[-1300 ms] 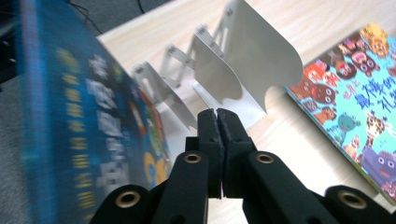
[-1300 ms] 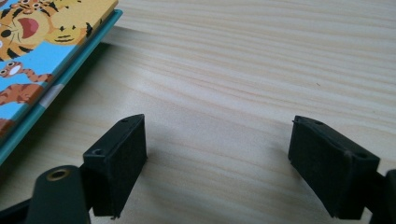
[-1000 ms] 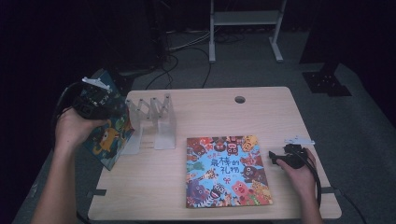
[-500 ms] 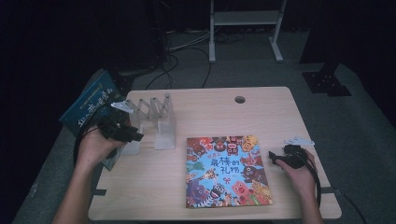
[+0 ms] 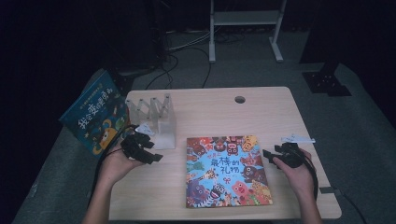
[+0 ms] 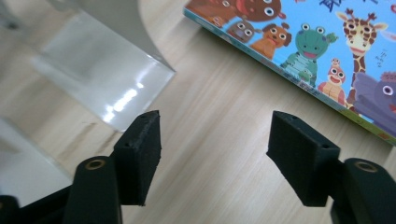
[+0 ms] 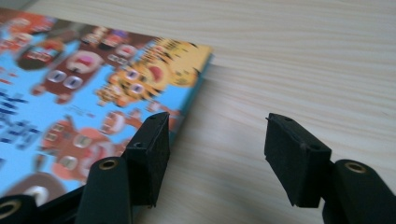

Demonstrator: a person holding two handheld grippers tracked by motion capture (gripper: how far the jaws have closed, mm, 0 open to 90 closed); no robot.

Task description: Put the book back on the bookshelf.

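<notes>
A colourful picture book (image 5: 226,170) lies flat on the wooden table (image 5: 261,116), front of centre. A blue picture book (image 5: 95,112) stands tilted at the left end of a clear acrylic rack (image 5: 156,116). My left gripper (image 5: 152,153) hovers open just in front of the rack, pointing towards the flat book. In the left gripper view its jaws (image 6: 215,140) span bare wood, with the rack (image 6: 102,70) upper left and the book (image 6: 322,51) upper right. My right gripper (image 5: 267,155) is open beside the flat book's right edge; the book's corner (image 7: 93,79) sits by its left jaw (image 7: 215,135).
A round cable hole (image 5: 240,99) sits near the table's far edge. On the floor behind stand a white metal frame (image 5: 245,28), loose cables (image 5: 187,44) and a black base plate (image 5: 327,81). Bare wood lies between rack and book.
The left gripper let go of the blue book, which now leans at the rack's left end, and moved down and right to the table. The right gripper stayed put.
</notes>
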